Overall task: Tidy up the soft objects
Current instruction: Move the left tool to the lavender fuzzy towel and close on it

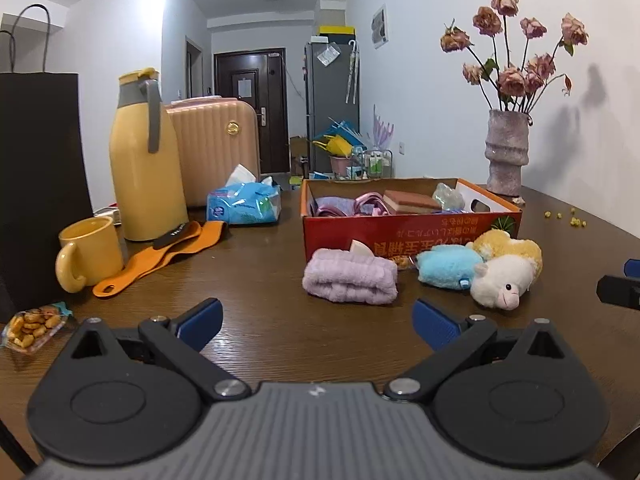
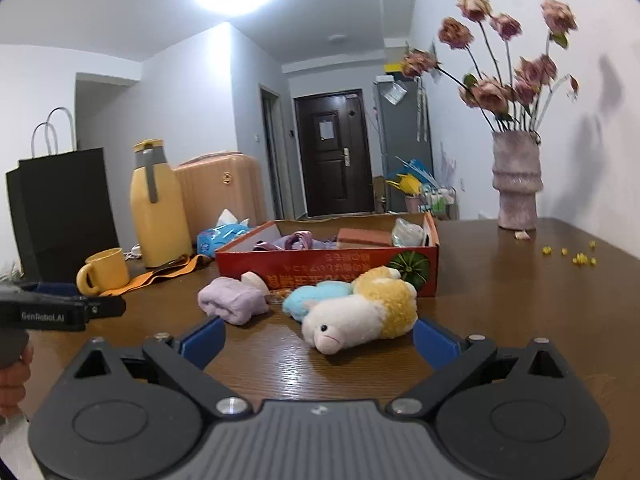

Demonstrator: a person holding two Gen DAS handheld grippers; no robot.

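1. Both tongs, left tongs (image 1: 316, 322) and right tongs (image 2: 318, 340), hover spread apart and empty over the worktop (image 1: 256, 280).
2. Just ahead, the sheep plush (image 2: 360, 314), blue plush (image 2: 316, 298) and lilac towel (image 2: 232, 304) touch; grabbing 1 may drag another.
3. Behind, the red box (image 2: 332, 270) could slide.

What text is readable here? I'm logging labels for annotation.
"GenRobot.AI": on the left gripper's black body, in the right wrist view.
Red box: upside-down yellow Chinese characters, not legible.
Tissue pack: round logo, too blurred.
Orange strap: black tag lettering, too small.
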